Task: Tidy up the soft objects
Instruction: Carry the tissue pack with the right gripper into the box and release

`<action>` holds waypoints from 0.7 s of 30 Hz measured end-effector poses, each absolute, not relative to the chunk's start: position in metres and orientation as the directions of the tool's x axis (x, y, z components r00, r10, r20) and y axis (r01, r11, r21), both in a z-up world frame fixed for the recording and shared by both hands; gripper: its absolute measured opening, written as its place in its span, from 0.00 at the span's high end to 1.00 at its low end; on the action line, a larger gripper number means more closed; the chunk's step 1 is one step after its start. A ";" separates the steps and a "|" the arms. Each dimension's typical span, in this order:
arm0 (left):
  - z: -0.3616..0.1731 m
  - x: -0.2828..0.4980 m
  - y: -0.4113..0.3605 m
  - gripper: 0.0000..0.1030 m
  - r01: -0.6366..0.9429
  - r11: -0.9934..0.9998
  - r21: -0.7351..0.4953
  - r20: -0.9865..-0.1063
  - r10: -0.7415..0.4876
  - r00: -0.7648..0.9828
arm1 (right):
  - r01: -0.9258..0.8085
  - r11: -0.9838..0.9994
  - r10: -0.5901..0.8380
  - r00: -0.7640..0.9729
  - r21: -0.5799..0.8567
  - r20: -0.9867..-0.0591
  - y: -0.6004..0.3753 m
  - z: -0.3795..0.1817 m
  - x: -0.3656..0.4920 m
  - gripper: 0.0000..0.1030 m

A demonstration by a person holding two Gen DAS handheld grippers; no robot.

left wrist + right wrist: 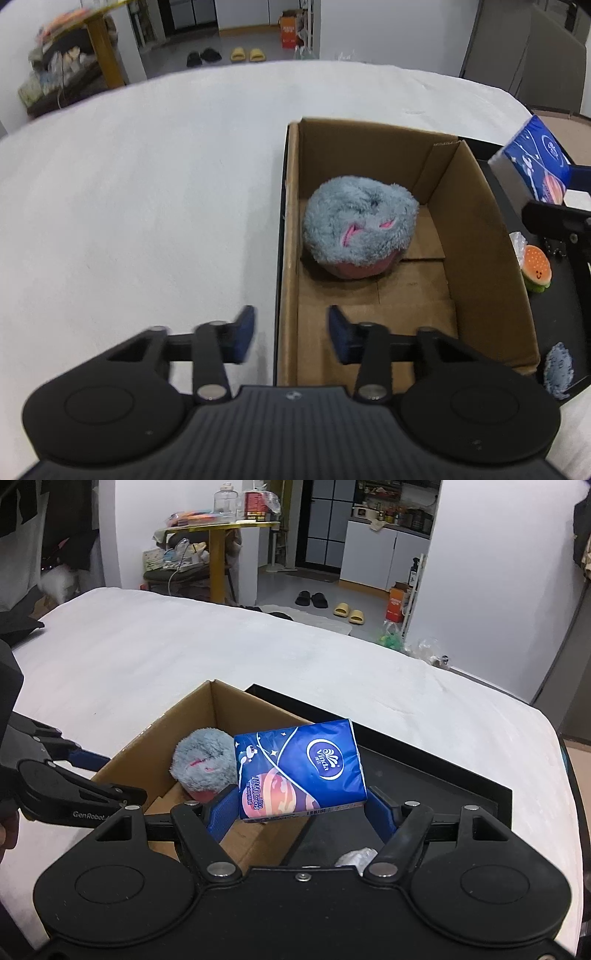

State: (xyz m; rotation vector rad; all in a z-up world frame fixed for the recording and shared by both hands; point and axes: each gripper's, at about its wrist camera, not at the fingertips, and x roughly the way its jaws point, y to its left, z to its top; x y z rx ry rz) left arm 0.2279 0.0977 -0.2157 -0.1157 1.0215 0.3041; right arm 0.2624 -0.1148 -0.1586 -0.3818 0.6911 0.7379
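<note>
Tissue pack (301, 768) gripped in the right tool (301, 808) over the cardboard box (476, 236); left tool (291, 332) empty, jaws apart, straddling the box's wall.

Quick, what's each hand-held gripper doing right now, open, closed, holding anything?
Left hand-held gripper: open, holding nothing, over the cardboard box edge.
Right hand-held gripper: closed on the blue tissue pack.

1. A round yellow wooden table (221, 528) stands by the white wall (491, 572).
2. Right of that table, black slippers (311, 599) and yellow slippers (349, 613) sit on the grey floor (280, 587).
3. Farther right stands an orange box (396, 603).
</note>
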 end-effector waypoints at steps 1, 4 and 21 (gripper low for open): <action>-0.218 0.228 0.100 0.79 -0.306 0.952 0.028 -0.859 0.180 0.479 | -0.724 0.685 0.484 0.536 -0.082 -0.692 -0.113 -0.159 0.263 0.31; -0.220 0.227 0.106 0.87 -0.311 0.950 0.009 -0.866 0.163 0.472 | -0.736 0.670 0.485 0.534 -0.098 -0.693 -0.105 -0.160 0.262 0.31; -0.217 0.222 0.118 0.91 -0.312 0.948 -0.060 -0.867 0.106 0.488 | -0.761 0.635 0.483 0.526 -0.134 -0.699 -0.079 -0.171 0.261 0.30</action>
